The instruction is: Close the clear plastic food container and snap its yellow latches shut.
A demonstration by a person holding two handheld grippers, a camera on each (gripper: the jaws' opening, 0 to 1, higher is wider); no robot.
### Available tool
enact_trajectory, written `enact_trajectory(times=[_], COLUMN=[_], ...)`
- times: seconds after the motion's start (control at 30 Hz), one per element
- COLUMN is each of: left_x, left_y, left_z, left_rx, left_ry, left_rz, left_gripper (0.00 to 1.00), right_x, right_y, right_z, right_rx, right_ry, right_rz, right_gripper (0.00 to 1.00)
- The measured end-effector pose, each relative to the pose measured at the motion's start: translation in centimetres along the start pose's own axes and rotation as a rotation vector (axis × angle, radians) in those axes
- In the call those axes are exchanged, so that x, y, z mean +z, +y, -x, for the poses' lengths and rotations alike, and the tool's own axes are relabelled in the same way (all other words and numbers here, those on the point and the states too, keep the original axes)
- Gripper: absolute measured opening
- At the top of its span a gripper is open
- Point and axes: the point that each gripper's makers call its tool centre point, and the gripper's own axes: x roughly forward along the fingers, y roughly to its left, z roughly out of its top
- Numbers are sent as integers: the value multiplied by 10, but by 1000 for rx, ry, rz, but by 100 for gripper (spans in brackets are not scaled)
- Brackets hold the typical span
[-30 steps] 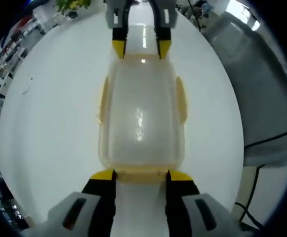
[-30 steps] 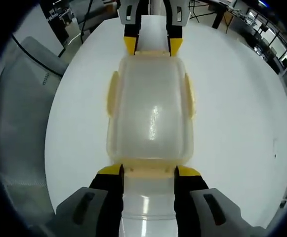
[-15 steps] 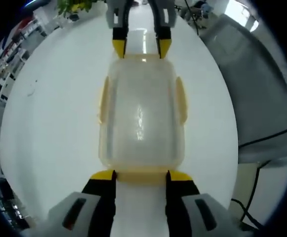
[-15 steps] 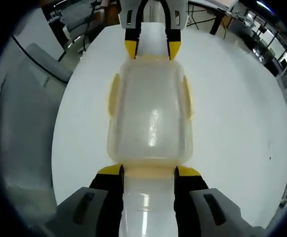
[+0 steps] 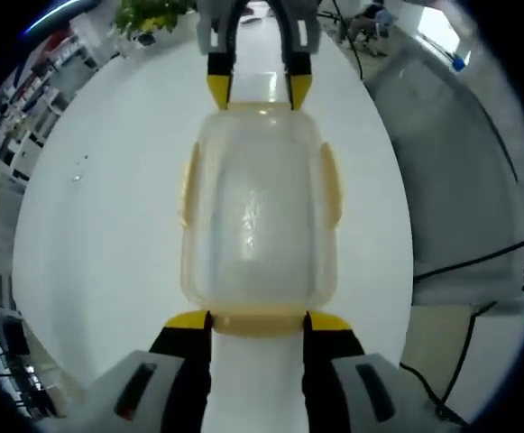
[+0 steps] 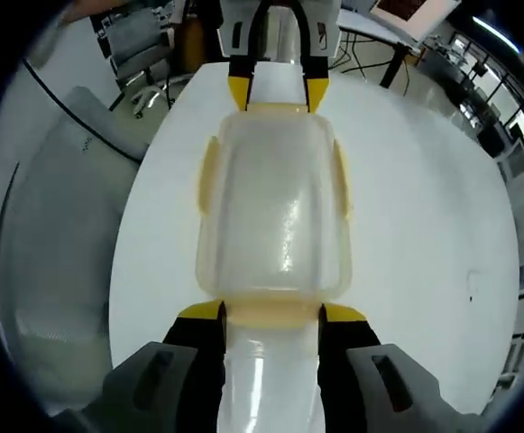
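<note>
The white desk (image 5: 99,234) carries the clear plastic food container (image 5: 257,207), lid on, lying lengthwise between both grippers. Yellow latches (image 5: 331,185) lie flat along its long sides. The left gripper (image 5: 257,321) and right gripper (image 6: 271,313), jaws spread, each touch an end latch.

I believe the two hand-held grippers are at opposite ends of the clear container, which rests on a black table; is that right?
Not quite: the table is white, not black, as the left gripper view shows. The left hand-held gripper and right hand-held gripper are indeed at opposite ends of the clear container.
</note>
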Motion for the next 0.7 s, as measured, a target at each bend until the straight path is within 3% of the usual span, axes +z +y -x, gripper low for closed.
enact_trajectory(times=[0.37, 0.53, 0.7], left_x=[19, 33, 58], left_y=[-8, -7, -2], left_z=[10, 12, 11], left_rx=[23, 28, 34], left_ry=[6, 19, 12], left_rz=[22, 24, 13], left_gripper=[34, 34, 34], right_x=[-10, -21, -40], right_y=[4, 3, 1], right_z=[16, 27, 37], right_rx=[-15, -20, -26], right_ry=[-13, -19, -20], right_rz=[31, 35, 28], right_gripper=[36, 36, 36])
